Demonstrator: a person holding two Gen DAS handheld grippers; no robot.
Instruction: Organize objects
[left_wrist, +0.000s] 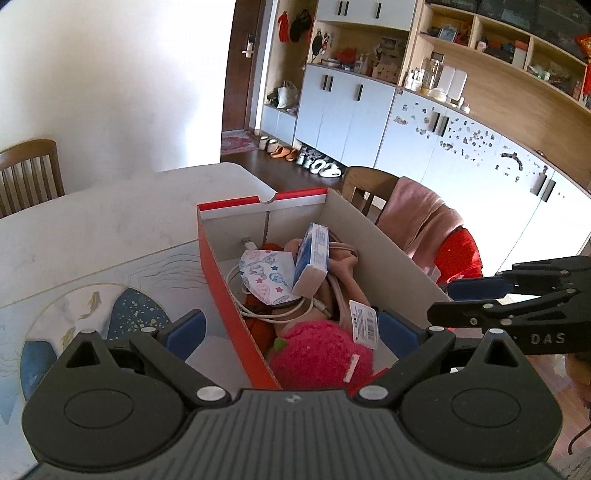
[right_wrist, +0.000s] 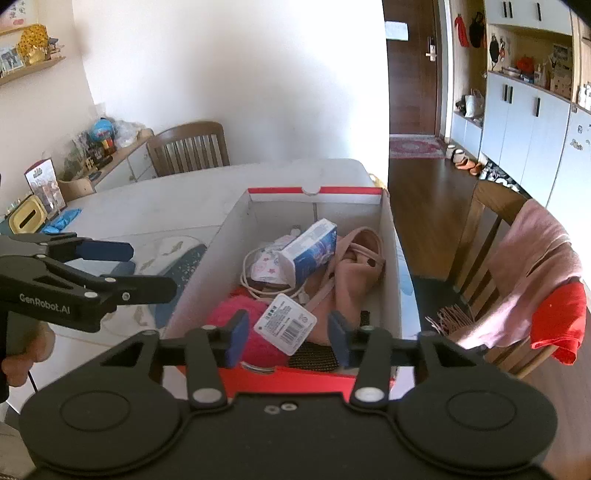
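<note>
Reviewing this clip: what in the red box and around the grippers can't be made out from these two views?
- Box bottom, both views: covered by the pink bag, cable and mask.
- Orange cloth, left wrist view: mostly buried under the cable and mask.
- Tag print, both views: too small to read.
- Pink plush toy: near end hidden by the gripper bodies.
- Blue carton label: blurred.

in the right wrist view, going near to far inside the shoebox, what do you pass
pink plush toy and its white barcode tag → white cable → patterned face mask → blue and white carton → far wall of the shoebox
</note>
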